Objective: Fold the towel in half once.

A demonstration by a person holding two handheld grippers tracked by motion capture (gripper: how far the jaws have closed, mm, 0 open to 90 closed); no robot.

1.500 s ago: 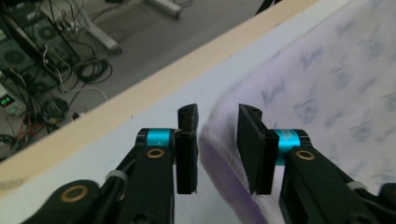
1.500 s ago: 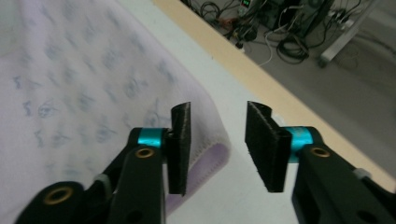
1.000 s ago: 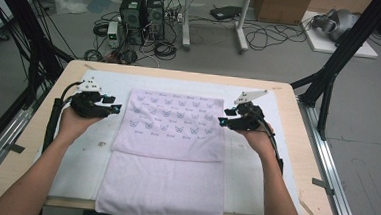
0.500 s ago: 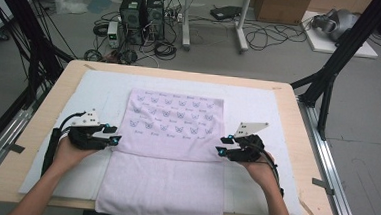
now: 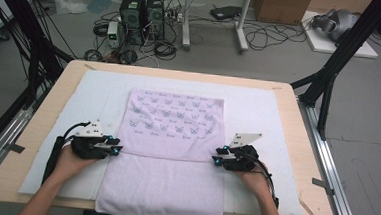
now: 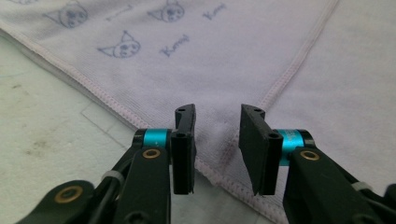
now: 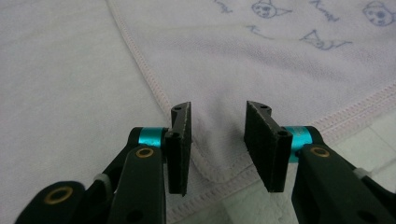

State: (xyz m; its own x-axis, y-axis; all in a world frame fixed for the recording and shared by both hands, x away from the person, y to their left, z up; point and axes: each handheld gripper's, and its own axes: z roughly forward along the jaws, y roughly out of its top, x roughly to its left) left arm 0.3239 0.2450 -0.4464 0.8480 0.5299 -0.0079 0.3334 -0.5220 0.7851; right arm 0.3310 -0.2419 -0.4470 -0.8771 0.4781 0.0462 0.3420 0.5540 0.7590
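A lilac towel (image 5: 174, 136) printed with small cat faces lies on a white mat (image 5: 263, 117); its printed layer ends in a hem across the middle, on top of a plain layer. My left gripper (image 5: 117, 148) sits at the left end of that hem. In the left gripper view the left gripper (image 6: 217, 135) has just been closing, and the hemmed corner (image 6: 210, 158) lies flat in the gap between its jaws, unpinched. My right gripper (image 5: 217, 158) sits at the hem's right end. The right gripper (image 7: 217, 135) has likewise been closing, and a gap remains over the corner (image 7: 219, 163).
The mat covers most of a wooden table (image 5: 180, 73). Black frame posts (image 5: 331, 71) stand at both sides. On the floor beyond the far edge are computer towers (image 5: 144, 12), cables and a cardboard box (image 5: 280, 5).
Both hands slid from the towel's far corners toward the person and sank to the hem across the middle. Both pairs of jaws have narrowed. The towel has not moved.
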